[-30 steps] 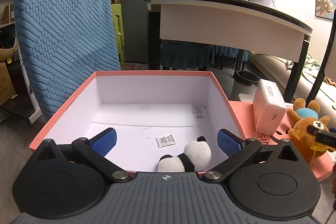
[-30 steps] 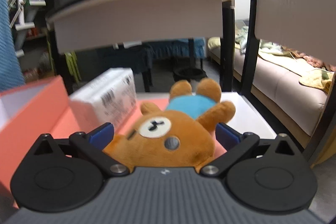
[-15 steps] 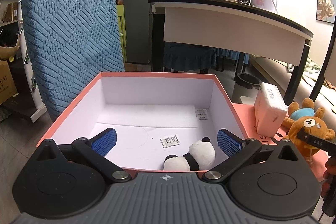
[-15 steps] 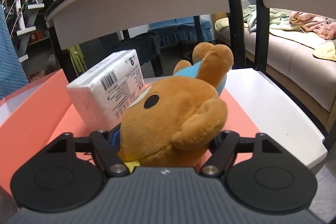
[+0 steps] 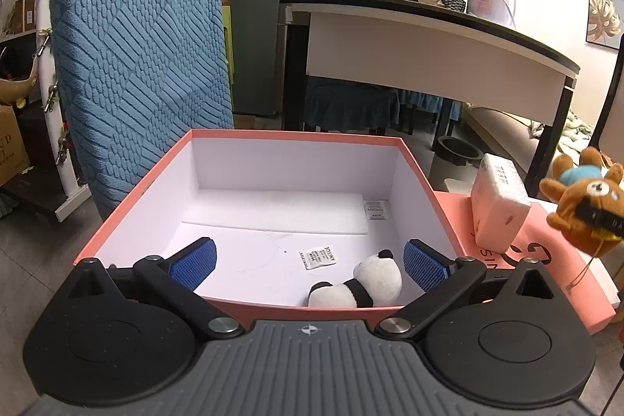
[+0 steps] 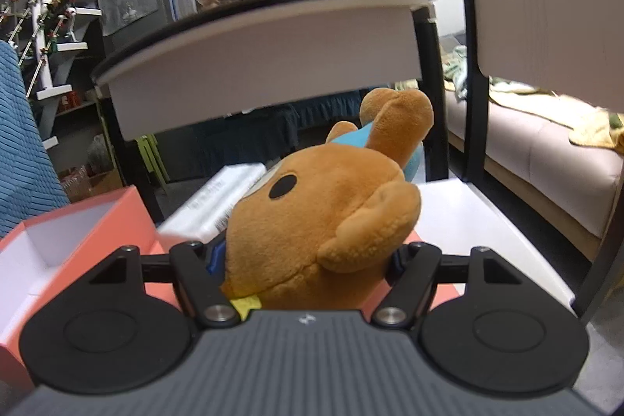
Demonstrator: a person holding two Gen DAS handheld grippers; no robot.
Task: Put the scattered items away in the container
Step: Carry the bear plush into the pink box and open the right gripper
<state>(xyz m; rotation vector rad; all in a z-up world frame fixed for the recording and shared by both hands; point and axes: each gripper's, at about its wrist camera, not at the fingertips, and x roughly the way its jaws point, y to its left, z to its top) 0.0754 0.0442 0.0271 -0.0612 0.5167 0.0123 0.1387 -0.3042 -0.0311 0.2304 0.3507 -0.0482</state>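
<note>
A pink box (image 5: 296, 135) with a white inside stands open in front of me. A small panda plush (image 5: 357, 285) lies in its near right corner. My left gripper (image 5: 308, 262) hovers open at the box's near rim, holding nothing. My right gripper (image 6: 306, 256) is shut on the head of a brown bear plush (image 6: 323, 217) with a blue shirt, lifted off the surface. In the left wrist view the bear (image 5: 585, 197) hangs in the air to the right of the box (image 6: 78, 221). A white tissue pack (image 5: 497, 201) rests on the pink lid (image 5: 546, 260) beside the box.
Two small paper packets (image 5: 321, 257) lie on the box floor. A blue textured cushion (image 5: 136, 45) stands behind the box on the left. A dark-topped table (image 5: 429, 45) lies beyond, a chair frame (image 6: 468, 65) to the right and a sofa (image 6: 546, 162) past it.
My right gripper closed on the bear's head and raised it off the lid. The left gripper drew back a little from the box and stayed open.
</note>
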